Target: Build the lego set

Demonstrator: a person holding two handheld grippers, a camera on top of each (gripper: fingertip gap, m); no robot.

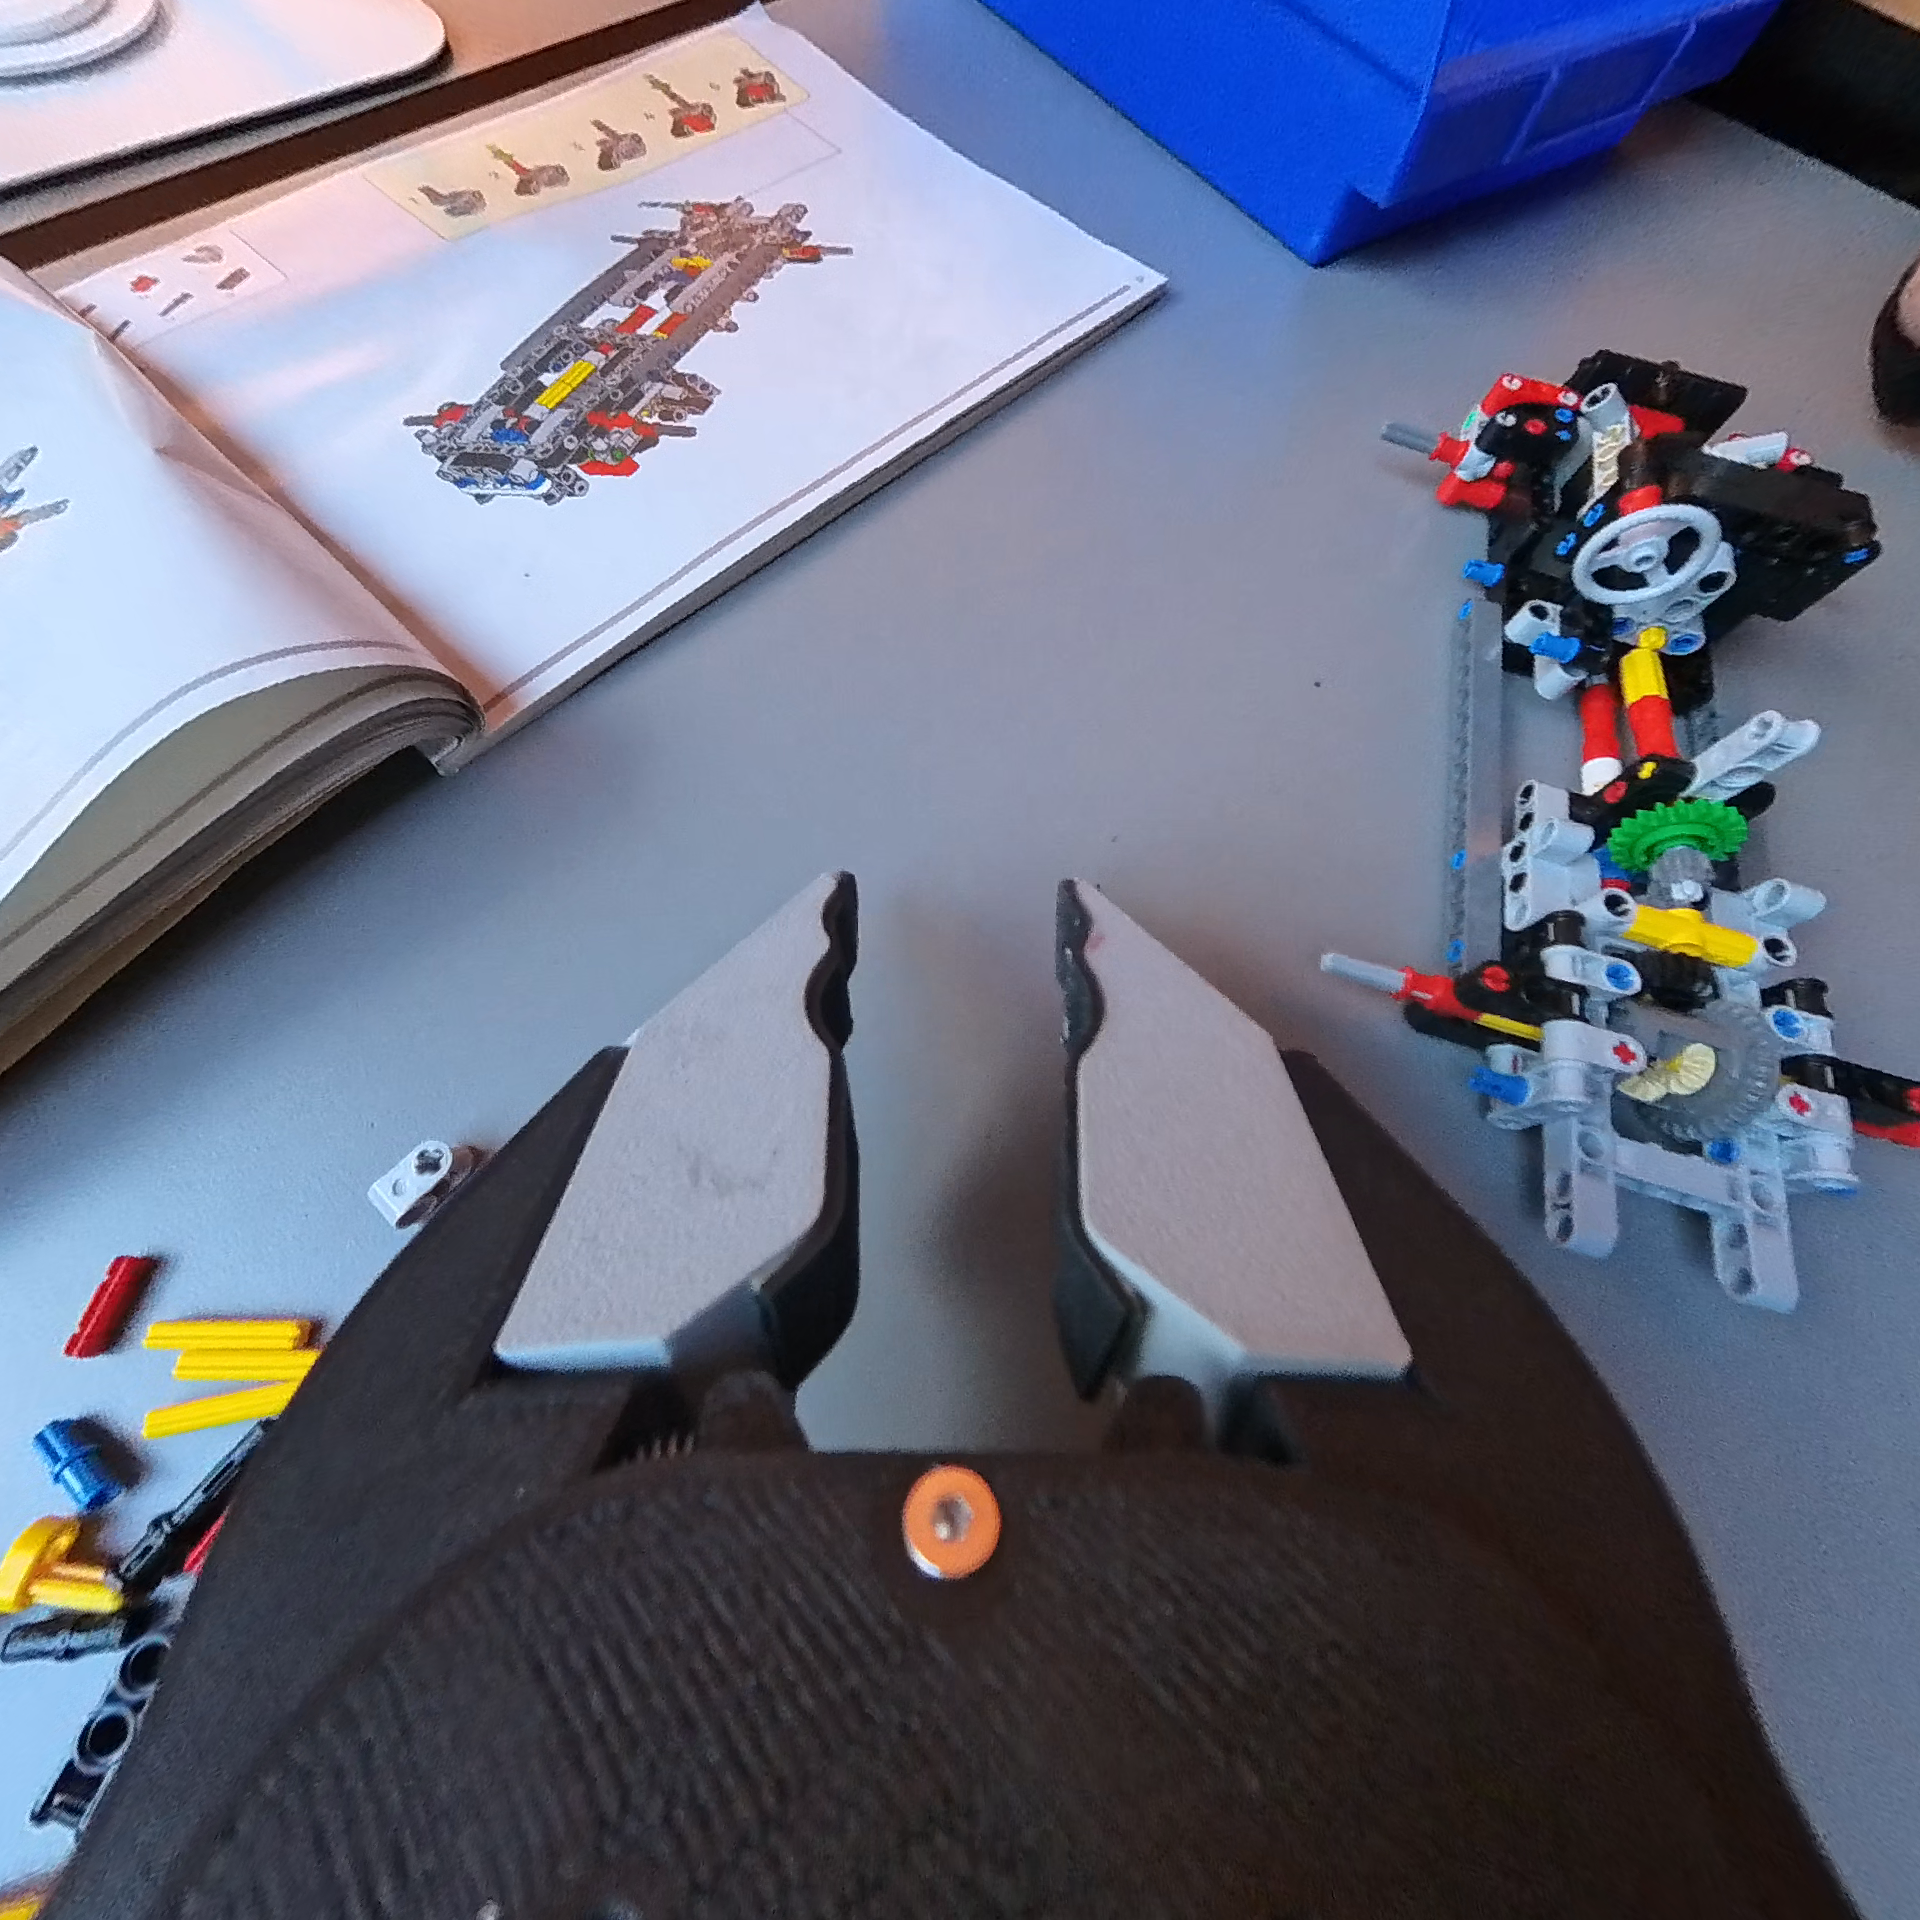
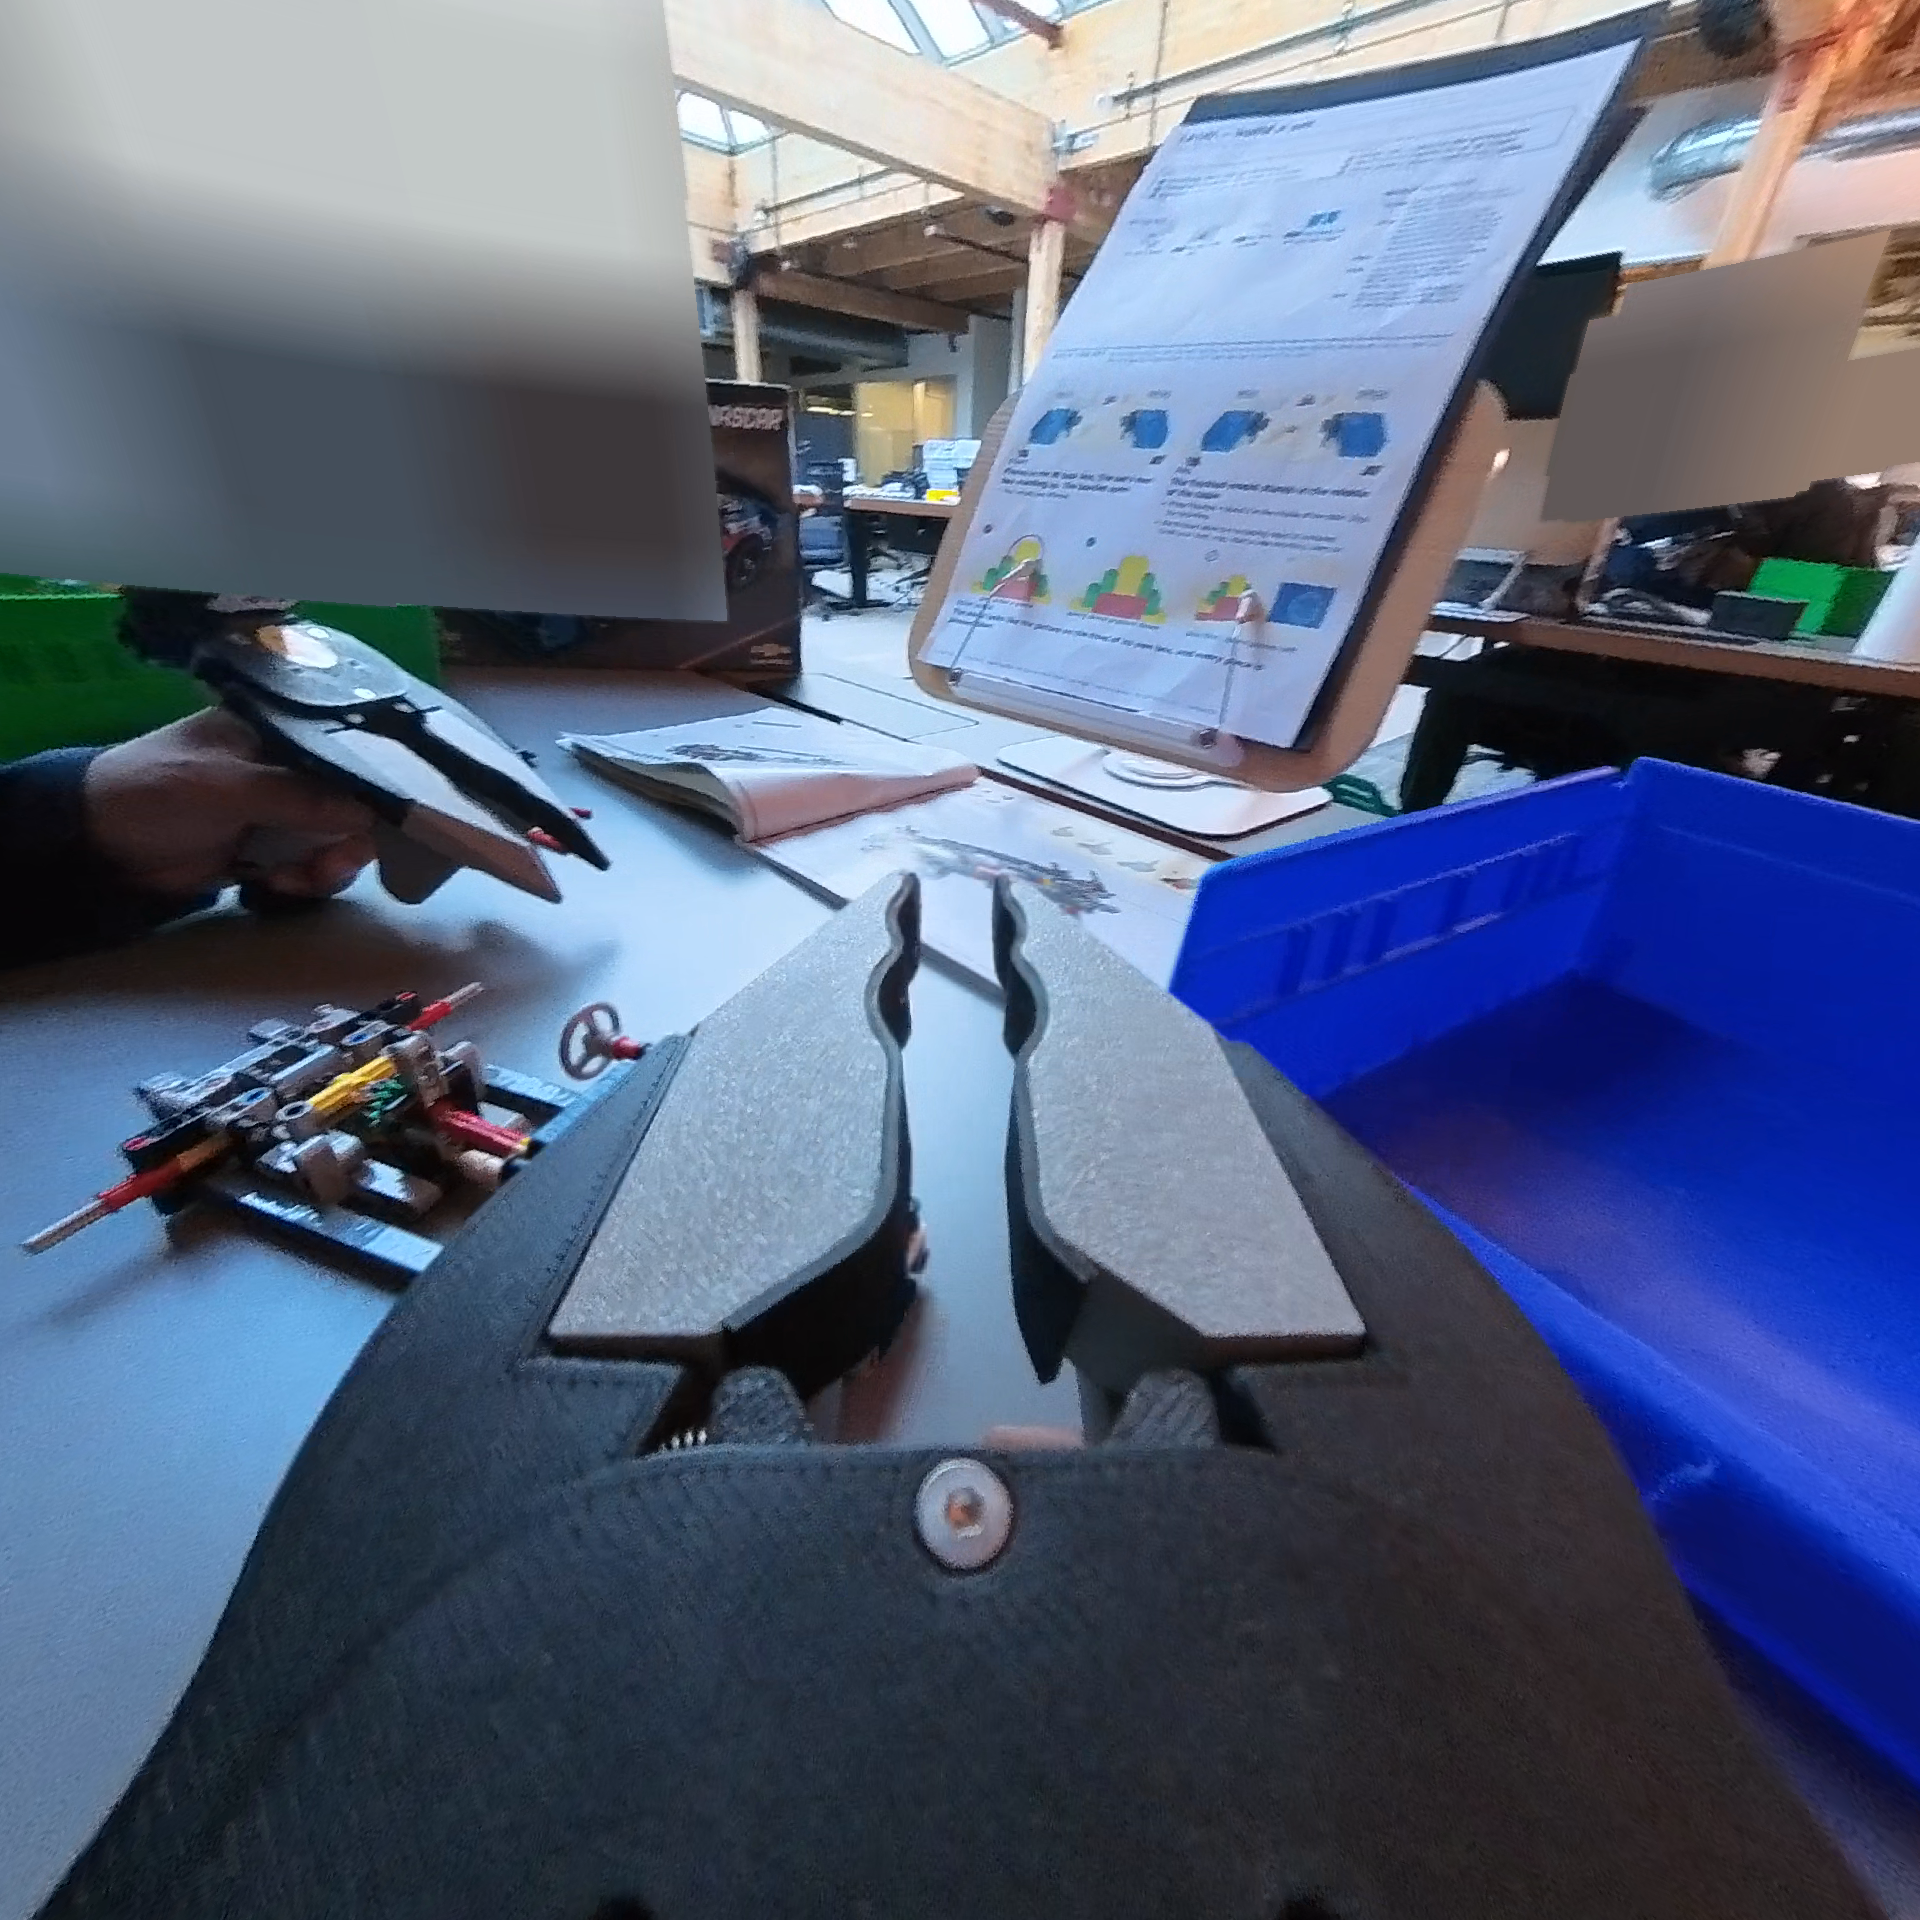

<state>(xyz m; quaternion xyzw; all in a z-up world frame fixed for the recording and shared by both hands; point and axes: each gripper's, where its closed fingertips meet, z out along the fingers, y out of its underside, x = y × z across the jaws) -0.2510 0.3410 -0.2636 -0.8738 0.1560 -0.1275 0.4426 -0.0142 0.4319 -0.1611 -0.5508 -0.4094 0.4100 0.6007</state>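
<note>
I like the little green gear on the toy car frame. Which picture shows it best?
The left wrist view: the green gear shows sharp from above, midway along the brick chassis. In the right wrist view the chassis lies low and side-on, with only a blurry green speck.

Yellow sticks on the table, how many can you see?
3 yellow sticks, stacked side by side at the left edge beside the left gripper. Its body may hide more.
</note>
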